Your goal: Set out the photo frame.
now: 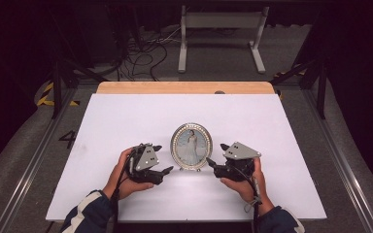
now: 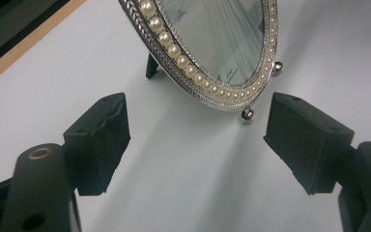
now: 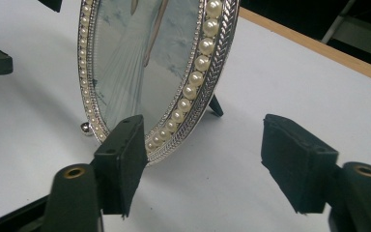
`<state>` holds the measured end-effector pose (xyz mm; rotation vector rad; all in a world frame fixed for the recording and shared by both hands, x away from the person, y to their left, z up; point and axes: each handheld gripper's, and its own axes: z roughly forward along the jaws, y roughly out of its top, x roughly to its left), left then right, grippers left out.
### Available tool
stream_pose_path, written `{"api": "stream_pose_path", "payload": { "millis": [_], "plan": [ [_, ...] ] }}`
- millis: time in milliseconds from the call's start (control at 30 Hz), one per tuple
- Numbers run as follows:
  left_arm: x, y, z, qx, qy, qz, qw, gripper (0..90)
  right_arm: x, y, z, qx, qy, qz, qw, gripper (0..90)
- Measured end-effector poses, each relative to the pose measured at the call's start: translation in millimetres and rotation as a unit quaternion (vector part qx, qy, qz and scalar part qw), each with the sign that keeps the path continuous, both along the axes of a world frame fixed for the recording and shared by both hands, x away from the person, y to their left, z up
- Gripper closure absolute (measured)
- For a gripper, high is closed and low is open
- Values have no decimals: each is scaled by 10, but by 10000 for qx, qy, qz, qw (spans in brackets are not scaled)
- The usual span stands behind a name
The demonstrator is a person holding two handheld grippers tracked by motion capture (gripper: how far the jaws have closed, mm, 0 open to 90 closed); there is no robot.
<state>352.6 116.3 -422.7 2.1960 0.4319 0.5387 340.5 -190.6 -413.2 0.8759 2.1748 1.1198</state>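
oval photo frame [image 1: 191, 146] upright on white table [image 1: 126, 121], untouched | left gripper [image 1: 162, 160] jaws apart, empty | right gripper [image 1: 216, 156] jaws apart, empty | progress: flanking frame, grasp not yet made

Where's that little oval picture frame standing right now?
In the high view, the oval picture frame stands upright mid-table on the white board, between the left hand-held gripper and right hand-held gripper.

I see a white table [image 1: 126, 121] with a wooden far edge; an oval pearl-rimmed picture frame [image 1: 191, 146] stands upright on it.
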Motion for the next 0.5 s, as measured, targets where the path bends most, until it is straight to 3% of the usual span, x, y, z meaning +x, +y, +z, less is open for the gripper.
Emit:
{"api": "stream_pose_path", "payload": {
  "millis": [267,500],
  "plan": [
    [-44,2,-37,-31,33,-11,10000,155,-14,19,-48,-280,-16,45,9996,246],
    [-77,19,-114,-76,200,39,9998,119,-48,-70,-108,-288,52,49,9996,225]
  ]
}}
